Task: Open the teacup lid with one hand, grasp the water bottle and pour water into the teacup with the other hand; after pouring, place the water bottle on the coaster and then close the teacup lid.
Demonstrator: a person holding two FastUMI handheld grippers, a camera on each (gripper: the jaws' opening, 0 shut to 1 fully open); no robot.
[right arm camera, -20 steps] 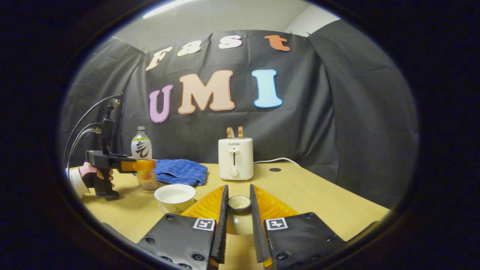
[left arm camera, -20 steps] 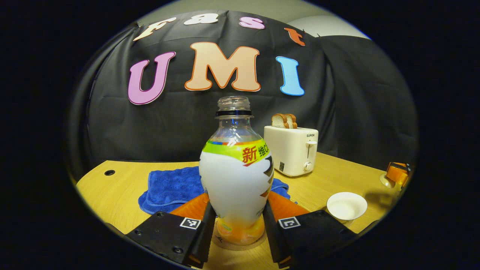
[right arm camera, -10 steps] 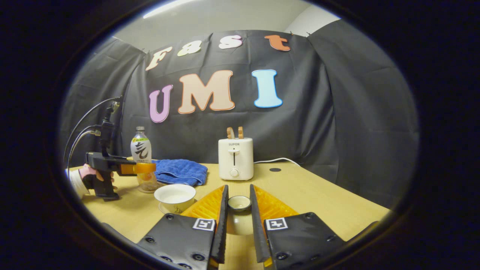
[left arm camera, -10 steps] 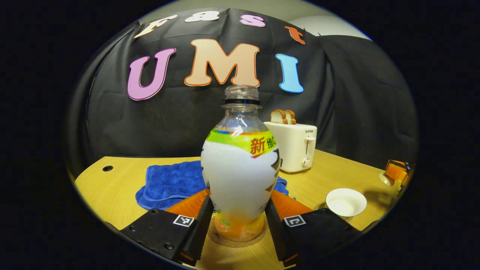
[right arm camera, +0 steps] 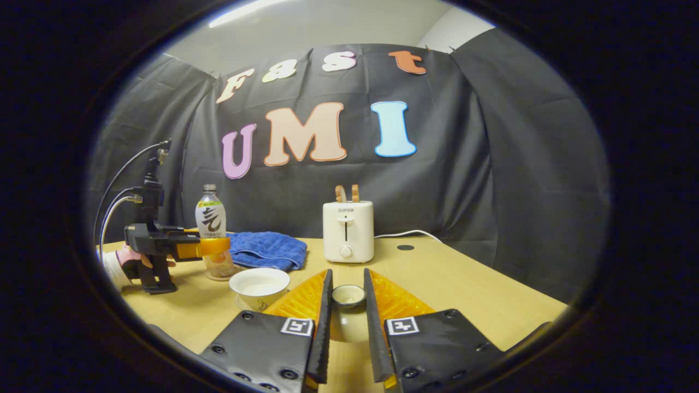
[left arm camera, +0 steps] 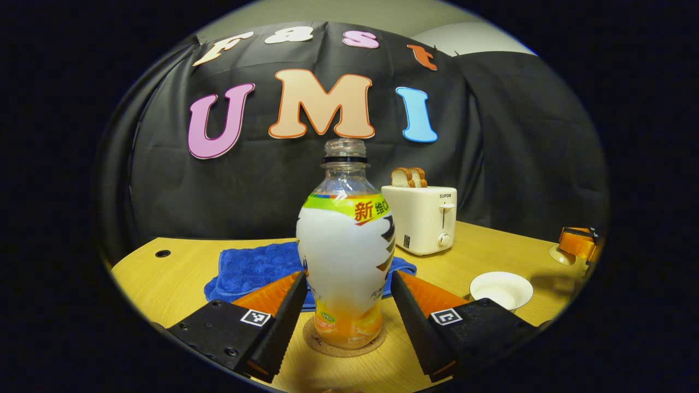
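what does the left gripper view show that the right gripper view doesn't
Left gripper view: the left gripper open, both fingers clear of the clear plastic water bottle standing on the round cork coaster. Right gripper view: the right gripper shut on the small ceramic teacup lid, and a hand holding the left gripper. Both: white toaster, blue towel, white teacup.

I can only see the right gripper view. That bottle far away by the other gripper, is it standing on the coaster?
Observer: Yes. In the left gripper view, the water bottle stands upright on the round coaster.
Child: Is that gripper squeezing it?
Observer: No. The left gripper is open, with one finger on each side of the bottle.
Child: Does the bottle have a cap on?
Observer: No cap. Its mouth is open at the top.
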